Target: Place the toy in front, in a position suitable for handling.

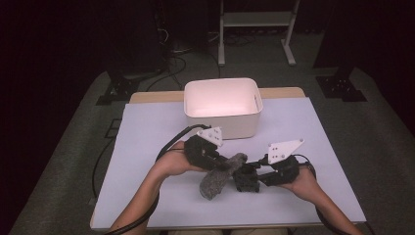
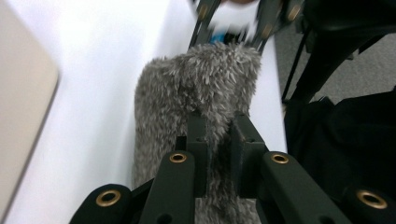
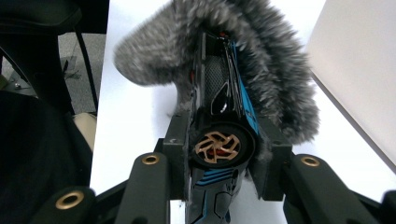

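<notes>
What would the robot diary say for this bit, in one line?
left tongs: shut on grey furry cover | right tongs: shut on black device inside cover | white bin: behind

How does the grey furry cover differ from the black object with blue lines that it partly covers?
The grey furry cover is soft, shaggy and limp; the black object is hard, smooth and glossy, with blue stripes and a copper-coloured wheel. The cover is pinched by the left gripper, while the object is clamped in the right gripper. The cover wraps outside; the object sits inside it. Both are held just above the white table.
</notes>
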